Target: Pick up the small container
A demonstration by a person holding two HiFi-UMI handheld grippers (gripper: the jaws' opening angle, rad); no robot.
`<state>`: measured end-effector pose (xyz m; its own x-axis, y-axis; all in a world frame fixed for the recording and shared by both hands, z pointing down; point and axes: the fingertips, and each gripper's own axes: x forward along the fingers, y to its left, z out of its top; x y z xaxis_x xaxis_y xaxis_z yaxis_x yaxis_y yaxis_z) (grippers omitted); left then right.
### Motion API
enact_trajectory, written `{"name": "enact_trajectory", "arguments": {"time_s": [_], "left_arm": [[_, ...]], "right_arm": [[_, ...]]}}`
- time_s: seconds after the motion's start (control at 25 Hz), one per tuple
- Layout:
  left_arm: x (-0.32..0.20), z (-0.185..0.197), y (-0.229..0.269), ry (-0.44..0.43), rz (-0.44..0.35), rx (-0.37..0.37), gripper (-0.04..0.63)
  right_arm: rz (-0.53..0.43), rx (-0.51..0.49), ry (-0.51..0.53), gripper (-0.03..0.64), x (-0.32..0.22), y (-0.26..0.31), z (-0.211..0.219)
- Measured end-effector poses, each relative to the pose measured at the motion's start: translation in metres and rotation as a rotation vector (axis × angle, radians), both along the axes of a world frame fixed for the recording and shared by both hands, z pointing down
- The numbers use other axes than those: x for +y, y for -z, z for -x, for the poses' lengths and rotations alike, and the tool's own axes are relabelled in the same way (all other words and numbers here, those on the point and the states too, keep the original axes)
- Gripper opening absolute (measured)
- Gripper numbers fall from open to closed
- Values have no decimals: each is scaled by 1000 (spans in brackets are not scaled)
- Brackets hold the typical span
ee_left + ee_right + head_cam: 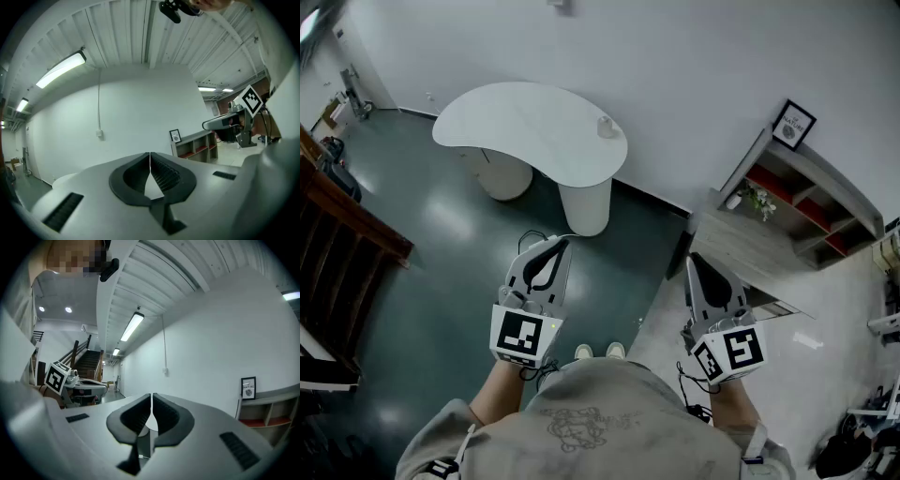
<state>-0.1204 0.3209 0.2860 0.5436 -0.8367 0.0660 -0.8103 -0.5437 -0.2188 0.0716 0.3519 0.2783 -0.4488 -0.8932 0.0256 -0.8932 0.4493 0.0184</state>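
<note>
Standing well apart from the small container [606, 127] on the white desk [525, 122], the left claw [555, 246] and right claw [694, 261] are held level, closed and empty; an approach is judged due, then one claw opened.

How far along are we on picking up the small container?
Done: nothing yet; the small container sits untouched on the white table. In hand: nothing; the left gripper and right gripper both have jaws shut and empty, well short of the table. Left: approach the table, open the jaws, grasp the container and lift.
</note>
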Motion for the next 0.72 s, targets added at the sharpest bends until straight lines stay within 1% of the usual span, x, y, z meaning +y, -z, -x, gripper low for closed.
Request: {"name": "enact_trajectory", "arguments": {"time_s": [0.12,0.56,0.72], "left_arm": [[0,0,1,11,7,16,18],[-8,-24,-6,9,23,-5,18],[-12,-34,-6,27,26,-3,18]], "right_arm": [[4,-14,7,35,-1,-1,-1],[25,-17,11,35,-12,-11,-23],[6,-1,16,35,-18,-13,-34]]}}
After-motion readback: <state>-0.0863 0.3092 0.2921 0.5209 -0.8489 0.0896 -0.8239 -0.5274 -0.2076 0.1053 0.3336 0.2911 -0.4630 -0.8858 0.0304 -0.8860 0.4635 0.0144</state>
